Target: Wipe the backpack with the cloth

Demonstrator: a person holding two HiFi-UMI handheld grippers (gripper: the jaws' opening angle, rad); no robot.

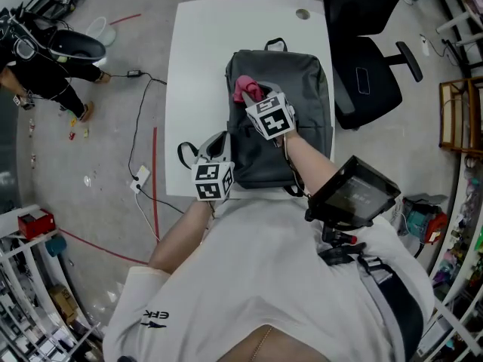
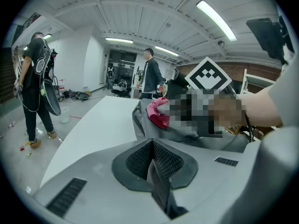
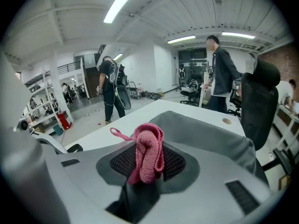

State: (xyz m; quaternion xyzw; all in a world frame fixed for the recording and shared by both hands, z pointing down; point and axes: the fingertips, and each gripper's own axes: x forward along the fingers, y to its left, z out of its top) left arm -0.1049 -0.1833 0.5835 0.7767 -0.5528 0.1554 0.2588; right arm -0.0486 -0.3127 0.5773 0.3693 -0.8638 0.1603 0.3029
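Note:
A dark grey backpack (image 1: 290, 127) lies flat on the white table (image 1: 200, 59), its top handle toward the far edge. My right gripper (image 1: 253, 99) hovers over the backpack's upper left part, shut on a pink cloth (image 1: 246, 88). In the right gripper view the cloth (image 3: 148, 152) is bunched between the jaws of the right gripper (image 3: 146, 168), above the backpack (image 3: 210, 141). My left gripper (image 1: 215, 154) sits at the backpack's near left corner beside a strap (image 1: 189, 154). The left gripper view shows that gripper (image 2: 152, 161) shut with nothing visible between the pads, facing the backpack (image 2: 152, 125) and cloth (image 2: 159, 112).
A black office chair (image 1: 368, 70) stands at the table's right. A person in black (image 1: 45, 66) stands on the floor at left; another (image 3: 219, 76) is beyond the far edge. Cables (image 1: 143, 127) run along the floor left of the table. Shelving (image 1: 34, 277) fills the near left.

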